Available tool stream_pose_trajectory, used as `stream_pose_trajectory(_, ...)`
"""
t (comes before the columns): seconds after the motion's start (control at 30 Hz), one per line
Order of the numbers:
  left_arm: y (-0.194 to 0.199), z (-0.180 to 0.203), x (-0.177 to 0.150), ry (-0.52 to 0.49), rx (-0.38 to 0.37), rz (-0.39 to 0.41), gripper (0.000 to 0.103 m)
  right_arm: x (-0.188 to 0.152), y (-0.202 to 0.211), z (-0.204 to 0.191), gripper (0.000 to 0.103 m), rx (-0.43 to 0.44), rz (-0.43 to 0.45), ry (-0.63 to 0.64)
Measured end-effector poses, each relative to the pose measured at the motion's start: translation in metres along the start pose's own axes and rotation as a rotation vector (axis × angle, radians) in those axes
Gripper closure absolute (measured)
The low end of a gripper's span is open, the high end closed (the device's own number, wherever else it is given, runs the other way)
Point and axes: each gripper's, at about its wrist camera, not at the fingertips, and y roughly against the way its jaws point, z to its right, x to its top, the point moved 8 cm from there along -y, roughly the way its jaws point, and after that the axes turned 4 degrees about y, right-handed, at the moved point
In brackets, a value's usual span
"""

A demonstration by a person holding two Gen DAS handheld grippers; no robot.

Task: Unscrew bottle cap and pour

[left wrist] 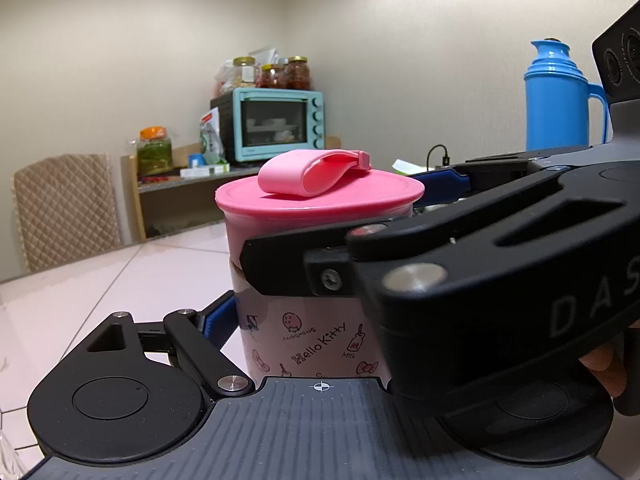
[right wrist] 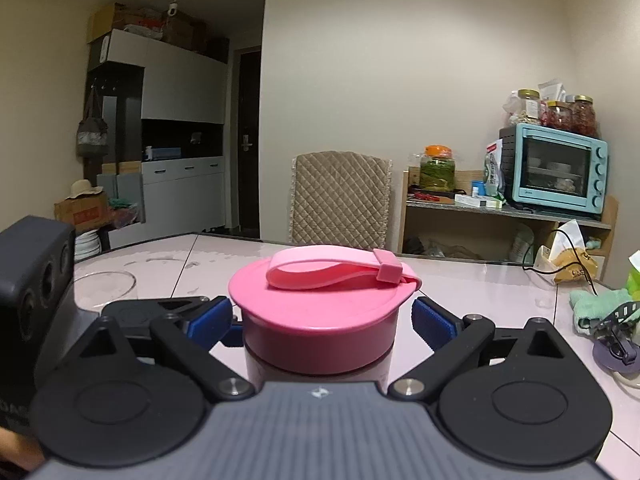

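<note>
A bottle (left wrist: 312, 344) with a pale body printed with Hello Kitty pictures stands upright on the pink-white table. My left gripper (left wrist: 312, 320) is shut on its body; the left blue pad (left wrist: 218, 320) presses the side, and the other pad is hidden behind my right gripper. The wide pink cap (right wrist: 320, 312) with a loop strap (right wrist: 332, 270) sits on top. My right gripper (right wrist: 320, 316) straddles the cap at rim height, open, its blue pads (right wrist: 434, 322) a little way off the cap wall on both sides. In the left wrist view my right gripper (left wrist: 348, 216) crosses in from the right.
A clear glass vessel (right wrist: 104, 288) stands on the table (right wrist: 480, 280) at the left. A green cloth (right wrist: 596, 304) and a purple dish with a clip (right wrist: 616, 352) lie at the right. A blue thermos (left wrist: 560, 100) stands beyond. A padded chair (right wrist: 340, 196) is at the far edge.
</note>
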Motion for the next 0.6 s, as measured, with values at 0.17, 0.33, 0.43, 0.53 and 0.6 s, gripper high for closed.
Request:
stream_pose_trajectory(0.17, -0.0003, 0.0013, -0.0001, -0.001, 0.000, 0.000, 0.014, 0.0015, -0.0019, -0.0018, 0.010, -0.011, -0.004, -0.001)
stream_pose_trajectory(0.33, -0.0004, 0.0010, 0.0003, 0.001, -0.001, 0.000, 0.014, 0.0025, -0.0023, -0.0037, 0.018, 0.005, -0.010, 0.007)
stream_pose_trajectory(0.43, 0.0000, 0.0017, 0.0001, 0.001, -0.001, 0.000, 0.014, 0.0024, -0.0022, -0.0030, 0.018, 0.019, -0.011, 0.015)
stream_pose_trajectory(0.53, 0.0002, 0.0019, 0.0001, 0.001, -0.001, 0.000, 0.014, 0.0030, -0.0026, -0.0014, 0.018, 0.043, -0.012, 0.023)
stream_pose_trajectory(0.6, -0.0001, 0.0017, 0.0004, 0.000, 0.000, 0.000, 0.014, 0.0030, -0.0021, 0.0006, 0.018, 0.078, -0.011, 0.038)
